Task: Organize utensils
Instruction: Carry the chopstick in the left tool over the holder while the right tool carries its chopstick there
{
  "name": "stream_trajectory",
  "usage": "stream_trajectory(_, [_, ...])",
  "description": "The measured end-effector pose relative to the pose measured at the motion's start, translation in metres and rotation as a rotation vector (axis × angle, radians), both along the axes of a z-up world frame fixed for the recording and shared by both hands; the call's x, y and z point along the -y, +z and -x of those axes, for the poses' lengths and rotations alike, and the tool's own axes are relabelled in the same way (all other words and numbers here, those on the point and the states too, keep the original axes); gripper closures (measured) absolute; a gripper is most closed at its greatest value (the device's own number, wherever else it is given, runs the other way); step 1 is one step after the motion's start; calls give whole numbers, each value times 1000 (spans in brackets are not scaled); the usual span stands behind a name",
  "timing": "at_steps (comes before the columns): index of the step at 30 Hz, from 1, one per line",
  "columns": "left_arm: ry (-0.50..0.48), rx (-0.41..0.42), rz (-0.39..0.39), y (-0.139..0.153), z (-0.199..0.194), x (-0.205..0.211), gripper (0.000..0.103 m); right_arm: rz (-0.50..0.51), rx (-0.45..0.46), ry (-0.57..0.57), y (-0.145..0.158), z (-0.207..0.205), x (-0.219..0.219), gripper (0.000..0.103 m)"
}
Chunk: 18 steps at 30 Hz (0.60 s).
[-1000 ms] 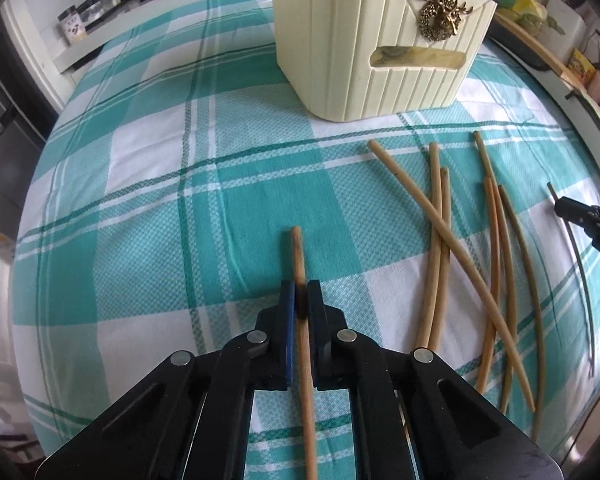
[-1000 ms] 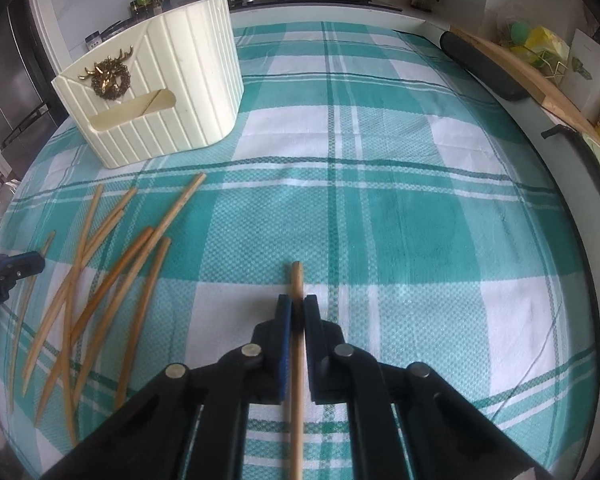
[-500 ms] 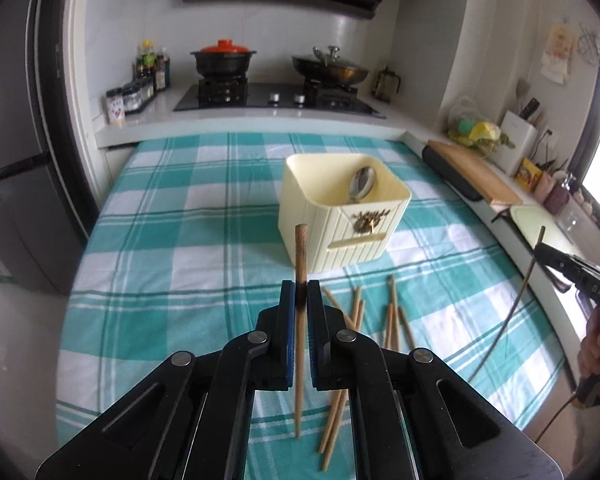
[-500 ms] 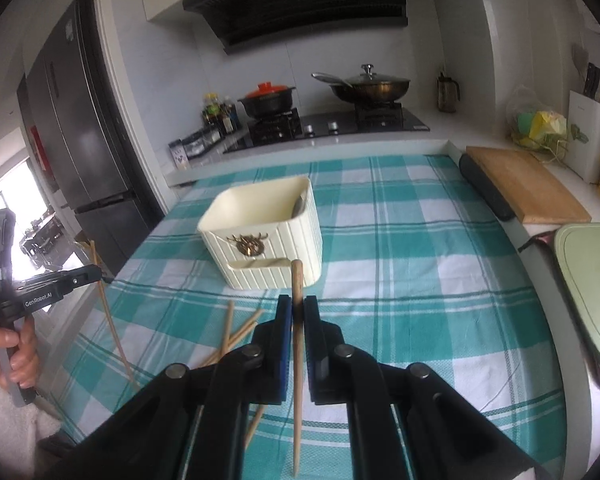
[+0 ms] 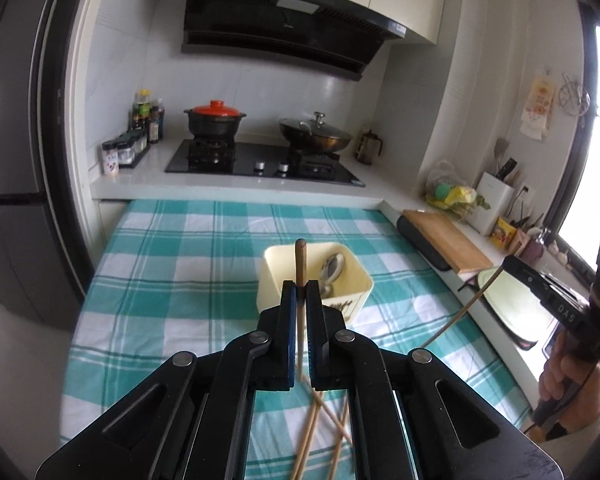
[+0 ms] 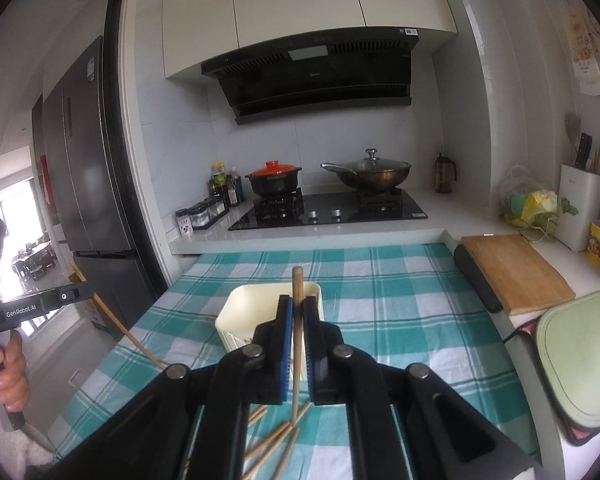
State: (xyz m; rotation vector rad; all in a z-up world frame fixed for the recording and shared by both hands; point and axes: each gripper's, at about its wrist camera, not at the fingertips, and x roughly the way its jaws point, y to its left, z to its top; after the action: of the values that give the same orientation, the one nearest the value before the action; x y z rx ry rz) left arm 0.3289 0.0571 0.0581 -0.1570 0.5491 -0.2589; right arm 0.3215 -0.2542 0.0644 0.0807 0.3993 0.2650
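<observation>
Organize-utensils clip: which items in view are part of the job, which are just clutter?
Job:
left gripper, shut on a chopstick
right gripper, shut on a chopstick
loose chopsticks
cream holder
spoon

Clutter:
cutting board
pot
wok
spice jars

The left black two-finger claw [image 5: 300, 286] is clamped tight, angled gently downward, its blue-lined fingers [image 5: 287, 320] pressed nearly together. The right black two-finger claw [image 6: 298, 300] is likewise pinched closed, tilted slightly downward. A bare hand [image 5: 560, 376] grips the right claw's handle; another hand [image 6: 6, 376] grips the left's.
</observation>
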Motion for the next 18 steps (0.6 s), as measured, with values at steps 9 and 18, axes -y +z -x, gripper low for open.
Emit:
stream_trajectory(9, [1, 103, -14, 60, -48, 18, 100, 27, 106, 29, 56, -45, -28, 97])
stream_trajectory(18, [26, 8, -30, 29, -135, 46, 100, 63, 54, 57, 35, -125, -61, 97])
